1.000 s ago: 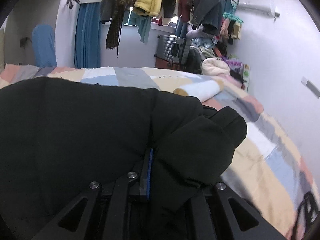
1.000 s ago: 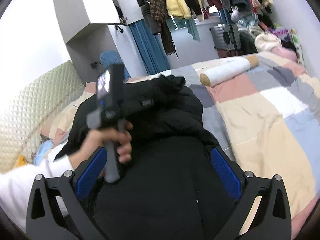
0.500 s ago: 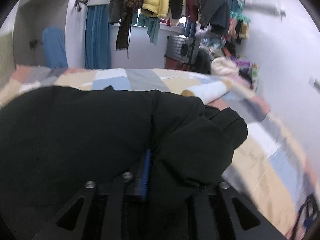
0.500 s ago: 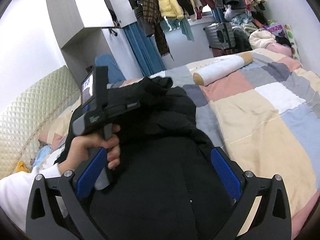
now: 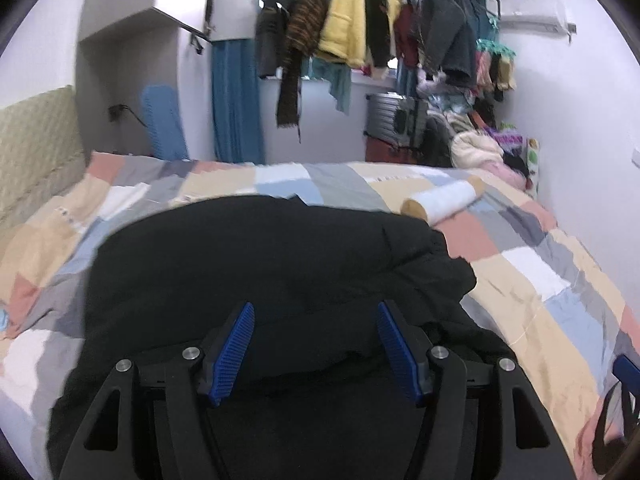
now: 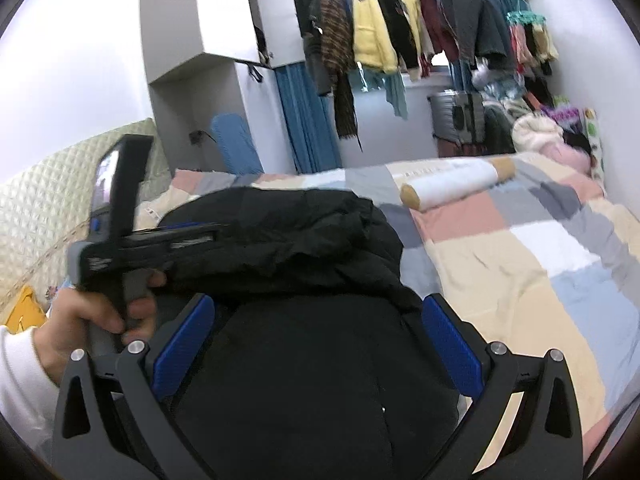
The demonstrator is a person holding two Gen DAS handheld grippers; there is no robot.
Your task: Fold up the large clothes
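A black padded coat [image 5: 280, 264] lies bunched on the patchwork quilt [image 5: 532, 280], near the headboard side of the bed. The left gripper [image 5: 314, 344] has just been opening; its blue pads stand apart above the coat, gripping nothing. The right gripper [image 6: 318, 344] is spread wide over the coat's near part, empty. A white roll [image 6: 456, 184] lies farther right

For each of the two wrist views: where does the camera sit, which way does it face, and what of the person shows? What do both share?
Left wrist: on the left tool, facing across the black coat toward the clothes rail; no body part shows.
Right wrist: on the right tool, facing the same way; the person's left hand and white sleeve show.
Shared: coat, patchwork quilt, white roll, rail.
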